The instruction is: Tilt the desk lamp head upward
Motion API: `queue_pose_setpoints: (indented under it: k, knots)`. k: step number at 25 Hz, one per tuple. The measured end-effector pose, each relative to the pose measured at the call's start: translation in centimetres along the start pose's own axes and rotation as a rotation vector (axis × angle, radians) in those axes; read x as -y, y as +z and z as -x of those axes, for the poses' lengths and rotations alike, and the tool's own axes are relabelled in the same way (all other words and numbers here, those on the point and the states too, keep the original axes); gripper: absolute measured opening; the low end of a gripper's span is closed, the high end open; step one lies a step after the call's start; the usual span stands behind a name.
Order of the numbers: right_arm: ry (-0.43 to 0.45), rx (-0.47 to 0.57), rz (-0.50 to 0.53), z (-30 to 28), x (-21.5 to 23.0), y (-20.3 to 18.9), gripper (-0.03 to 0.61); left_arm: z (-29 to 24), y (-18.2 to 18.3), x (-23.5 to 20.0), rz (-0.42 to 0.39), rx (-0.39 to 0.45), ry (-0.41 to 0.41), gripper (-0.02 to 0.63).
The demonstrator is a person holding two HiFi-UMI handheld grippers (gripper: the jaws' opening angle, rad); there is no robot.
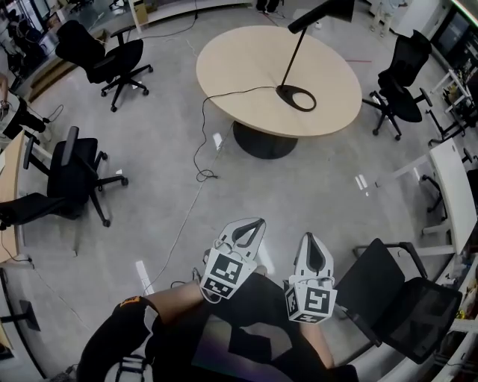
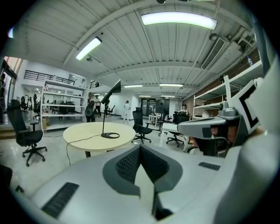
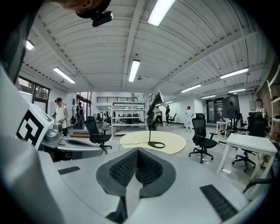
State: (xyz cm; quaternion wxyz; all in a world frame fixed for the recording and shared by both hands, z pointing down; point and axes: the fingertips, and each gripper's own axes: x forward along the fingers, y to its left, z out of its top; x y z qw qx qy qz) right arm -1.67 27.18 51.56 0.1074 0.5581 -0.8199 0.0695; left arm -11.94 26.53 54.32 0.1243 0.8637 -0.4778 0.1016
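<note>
Both grippers are held close in front of the person, side by side above the grey floor and well apart from the round worktop [image 1: 246, 67]. The left gripper [image 1: 258, 222] has its jaws pressed together with nothing between them, and so does the right gripper [image 1: 308, 237]; each gripper view shows the ribbed pads meeting in a closed line. The desk lamp [image 1: 296, 56] stands on the far right part of the worktop, its ring-shaped base resting flat and its thin stem leaning away toward the dark lamp head [image 1: 323, 13] at the top edge of the head view. A black cable [image 1: 224, 95] runs from the base across the worktop and down over its near edge to the floor. Black office chairs stand around the room, and one chair [image 1: 396, 295] is just beside the right gripper.
</note>
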Motion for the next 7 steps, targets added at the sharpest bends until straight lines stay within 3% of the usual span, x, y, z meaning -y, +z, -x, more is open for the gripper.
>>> queue_pose_setpoints:
  k: [7]
  knots:
    - [0.000,-0.010,-0.002,0.09,-0.62,0.37,0.014,0.47,0.35,-0.21,0.008,0.000,-0.006,0.044]
